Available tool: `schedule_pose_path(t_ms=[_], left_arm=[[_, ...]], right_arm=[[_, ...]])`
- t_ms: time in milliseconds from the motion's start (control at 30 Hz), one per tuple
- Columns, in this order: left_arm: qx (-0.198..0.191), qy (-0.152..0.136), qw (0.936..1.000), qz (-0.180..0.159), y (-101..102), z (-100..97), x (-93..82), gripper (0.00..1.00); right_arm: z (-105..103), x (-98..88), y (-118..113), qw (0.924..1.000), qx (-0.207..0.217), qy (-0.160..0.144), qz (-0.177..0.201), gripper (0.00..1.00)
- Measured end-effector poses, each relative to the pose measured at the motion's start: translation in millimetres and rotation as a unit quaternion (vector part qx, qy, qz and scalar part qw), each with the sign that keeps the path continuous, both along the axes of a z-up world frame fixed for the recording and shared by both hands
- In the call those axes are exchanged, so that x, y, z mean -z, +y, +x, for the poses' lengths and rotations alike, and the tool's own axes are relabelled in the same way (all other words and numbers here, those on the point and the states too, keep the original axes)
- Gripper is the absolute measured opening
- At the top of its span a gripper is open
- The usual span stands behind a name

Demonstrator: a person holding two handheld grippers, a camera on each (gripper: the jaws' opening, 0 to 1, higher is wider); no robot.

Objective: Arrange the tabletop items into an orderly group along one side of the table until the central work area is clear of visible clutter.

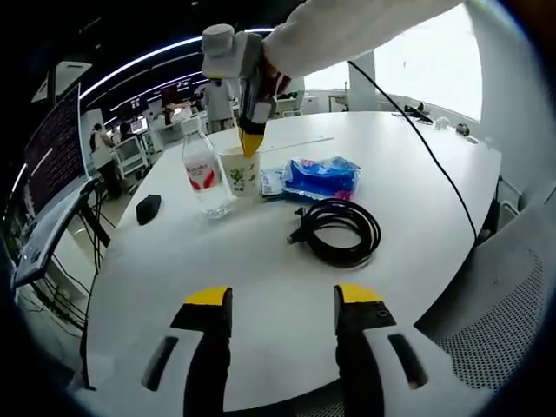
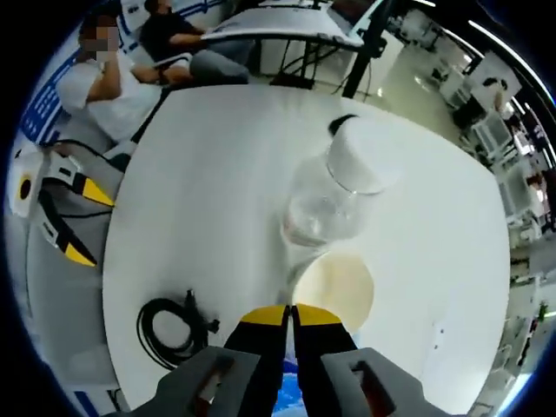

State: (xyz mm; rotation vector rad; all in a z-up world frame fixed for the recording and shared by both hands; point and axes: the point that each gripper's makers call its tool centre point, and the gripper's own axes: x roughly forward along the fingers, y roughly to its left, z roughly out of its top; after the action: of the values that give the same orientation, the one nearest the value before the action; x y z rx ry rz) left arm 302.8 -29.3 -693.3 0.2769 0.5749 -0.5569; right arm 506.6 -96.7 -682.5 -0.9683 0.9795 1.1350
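Cup (image 1: 241,171) of paper stands at the far side of the round white table (image 1: 287,295), touching or just beside the clear water bottle (image 1: 205,178); next to them lie a blue packet (image 1: 320,176) and a coiled black cable (image 1: 340,228), with a small black mouse-like object (image 1: 148,208) off by itself near the table edge. Right gripper (image 1: 250,143) comes down from above with its yellow tips at the cup rim; in the right gripper view its jaws (image 2: 291,314) look pressed together right at the rim of the cup (image 2: 334,288), so it probably pinches the cup wall, likely to shift it into a tidier row, but I cannot tell for sure that paper sits between the tips. Bottle (image 2: 334,195) rises just beyond the cup in that view, cable (image 2: 172,330) off to the side. Left gripper (image 1: 282,300) hangs wide open over the bare near part of the table, holding nothing, apparently waiting its turn. Items are clustered loosely toward one side, yet cable and mouse-like object sit apart, so grouping looks unfinished.
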Motion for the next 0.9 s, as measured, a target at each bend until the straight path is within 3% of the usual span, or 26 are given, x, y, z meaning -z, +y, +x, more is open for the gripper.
schedule_pose_path(t_ms=[333, 900], left_arm=[[0.003, 0.003, 1.0000, 0.003, -1, -0.8, 1.7, 0.45], [0.005, 0.006, 0.9999, 0.007, -1, -1.3, 3.9, 0.45]], right_arm=[[-6, 14.5, 5, 0.9997, -0.017, 0.008, -0.016, 0.00], [-7, 10.0, 4, 0.9993, -0.002, 0.038, 0.000, 0.00]])
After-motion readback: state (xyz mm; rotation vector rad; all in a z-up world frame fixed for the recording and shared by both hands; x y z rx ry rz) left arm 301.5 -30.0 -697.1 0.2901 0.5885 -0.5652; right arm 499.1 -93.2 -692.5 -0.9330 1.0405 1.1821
